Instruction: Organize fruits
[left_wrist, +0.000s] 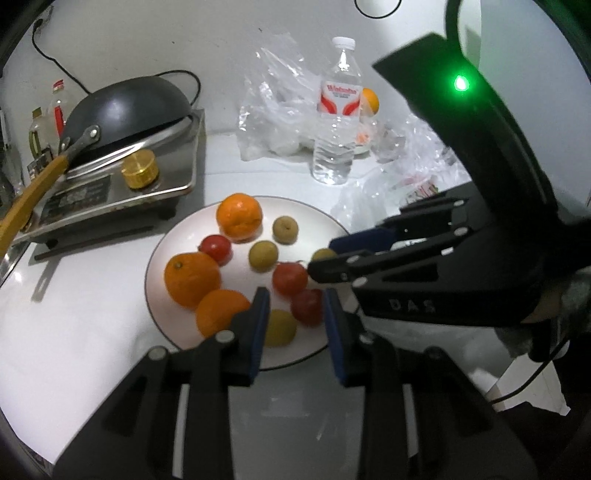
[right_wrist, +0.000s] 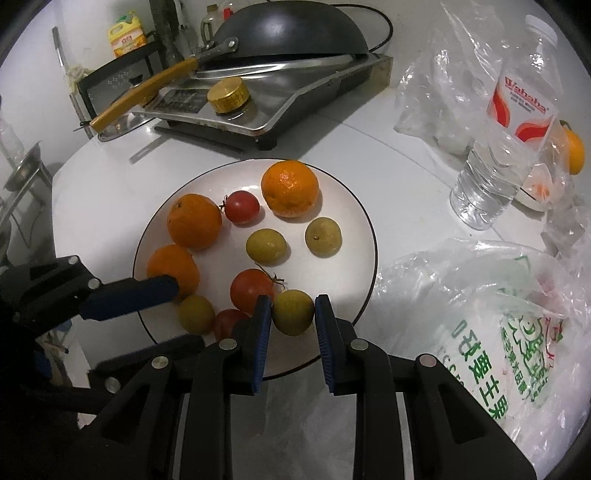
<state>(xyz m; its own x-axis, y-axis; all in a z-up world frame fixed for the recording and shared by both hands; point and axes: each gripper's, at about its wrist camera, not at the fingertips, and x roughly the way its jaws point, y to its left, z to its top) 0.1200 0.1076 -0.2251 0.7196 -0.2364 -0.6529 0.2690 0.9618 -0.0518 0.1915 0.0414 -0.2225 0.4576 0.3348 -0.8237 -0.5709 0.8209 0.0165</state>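
Note:
A white plate (left_wrist: 184, 236) (right_wrist: 347, 206) holds three oranges, three red tomatoes and several small yellow-green fruits. My left gripper (left_wrist: 295, 317) is open above the plate's near edge, with a yellow-green fruit (left_wrist: 280, 328) and a tomato (left_wrist: 306, 306) between its fingers. My right gripper (right_wrist: 292, 314) is open around another yellow-green fruit (right_wrist: 293, 312) at the plate's near edge, next to a tomato (right_wrist: 251, 290). The right gripper also shows in the left wrist view (left_wrist: 325, 254), and the left one shows in the right wrist view (right_wrist: 162, 291).
A stove with an upturned wok (left_wrist: 125, 107) (right_wrist: 288, 33) stands behind the plate. A water bottle (left_wrist: 338, 110) (right_wrist: 506, 129), clear plastic bags (right_wrist: 480, 295) and one more orange (left_wrist: 371, 100) lie to the right.

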